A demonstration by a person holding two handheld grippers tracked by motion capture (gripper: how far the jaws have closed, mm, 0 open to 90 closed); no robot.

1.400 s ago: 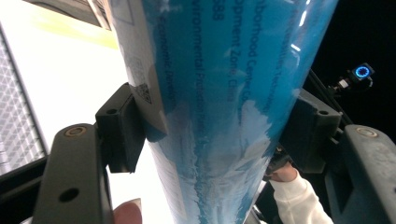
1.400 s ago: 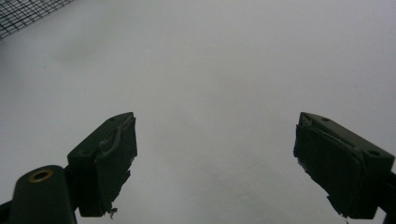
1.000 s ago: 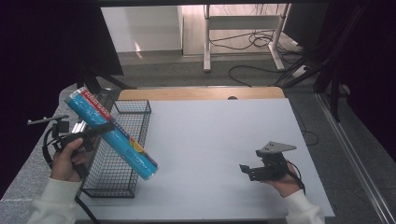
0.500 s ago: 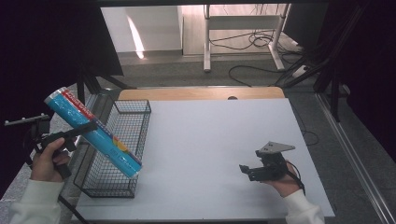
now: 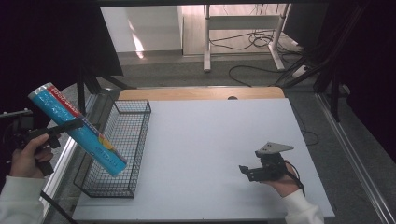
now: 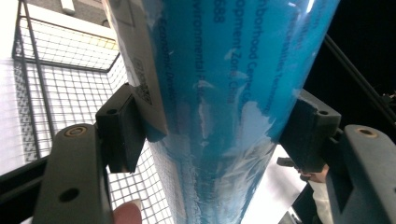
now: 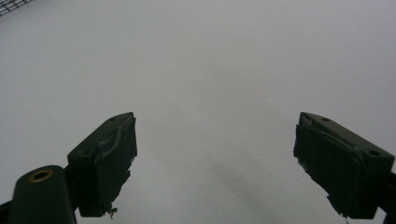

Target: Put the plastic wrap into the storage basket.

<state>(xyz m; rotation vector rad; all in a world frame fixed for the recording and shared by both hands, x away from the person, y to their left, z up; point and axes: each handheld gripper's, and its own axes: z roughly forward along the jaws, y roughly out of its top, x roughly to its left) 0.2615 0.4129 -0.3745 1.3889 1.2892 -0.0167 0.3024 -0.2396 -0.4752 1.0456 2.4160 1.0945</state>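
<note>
- left gripper (image 5: 70,125): jaws clamped on the blue tube (image 5: 77,129), which is held tilted in the air, lower end over the left wall of the wire basket (image 5: 133,145).
- change: over the last second the tube has travelled leftward, from above the basket to mostly outside its left wall; judged a removal from the basket rather than a placement.
- right gripper (image 5: 247,171): jaws wide and empty, low over the white table (image 5: 210,140), well right of the basket.
</note>
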